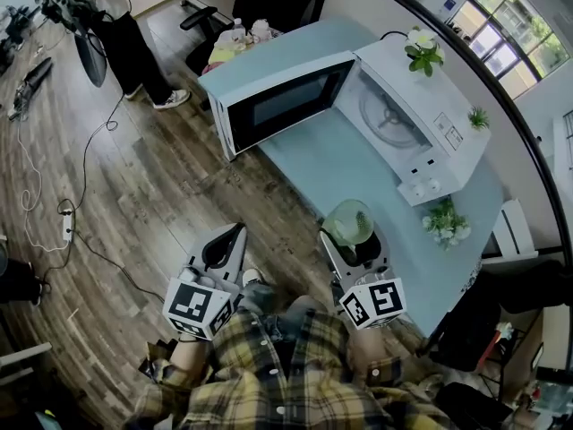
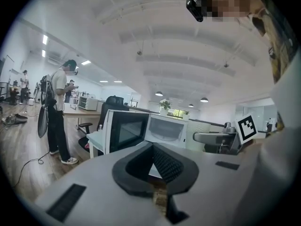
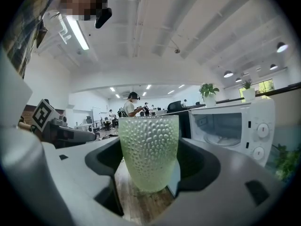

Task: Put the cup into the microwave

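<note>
holding: our right gripper point(image 1: 356, 251) is clamped on the one green dimpled cup point(image 3: 148, 145), which is in the air by the near edge of the blue table point(image 1: 340, 164).
cup axis: upright, mouth up, sides pressed between the jaws.
way to go: in the head view the open cavity of the microwave point(image 1: 391, 119) lies at about twelve to one o'clock from the cup, well apart; its door point(image 1: 282, 106) stands open toward eleven o'clock.
nearer hand: the right, we judge; our left gripper point(image 1: 222, 247) sits at nine o'clock, pinched closed on nothing.
counts: one cup, one microwave, two grippers, three small plants point(image 1: 424, 50).
</note>
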Available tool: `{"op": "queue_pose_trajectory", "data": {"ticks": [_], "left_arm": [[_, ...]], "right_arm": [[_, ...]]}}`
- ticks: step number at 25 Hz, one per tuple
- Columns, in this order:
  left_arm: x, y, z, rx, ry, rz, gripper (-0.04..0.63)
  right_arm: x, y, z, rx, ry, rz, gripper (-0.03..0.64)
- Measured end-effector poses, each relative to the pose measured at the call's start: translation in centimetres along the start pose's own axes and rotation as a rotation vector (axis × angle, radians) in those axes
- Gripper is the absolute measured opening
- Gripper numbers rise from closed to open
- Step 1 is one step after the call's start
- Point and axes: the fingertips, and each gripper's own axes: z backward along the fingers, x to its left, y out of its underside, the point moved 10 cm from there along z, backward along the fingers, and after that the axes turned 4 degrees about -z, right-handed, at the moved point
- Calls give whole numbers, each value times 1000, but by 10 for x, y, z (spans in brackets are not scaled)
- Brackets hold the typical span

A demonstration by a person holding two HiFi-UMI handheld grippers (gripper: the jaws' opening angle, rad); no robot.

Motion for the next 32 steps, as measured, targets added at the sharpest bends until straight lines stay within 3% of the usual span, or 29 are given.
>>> {"op": "queue_pose_trajectory", "data": {"ticks": [7,13,20,26,32], "left_arm": [[23,6,5,7,8,22,-9],[22,11,-8,34,61,46,-9],[22,11,-39,67,87,46,-9],[35,-5,-89,78,134,34,-9],[33,-28,-167,82,253,-3,-9]], "right_arm": [[6,0,-11,0,51,4,359],[2,1,-3,25,104,-3,359],[-32,10,-12,52,162,-60,359],[-57,-2,-51,28,170,-62,359],[-101,-12,-72,12,246,-76,359]]}}
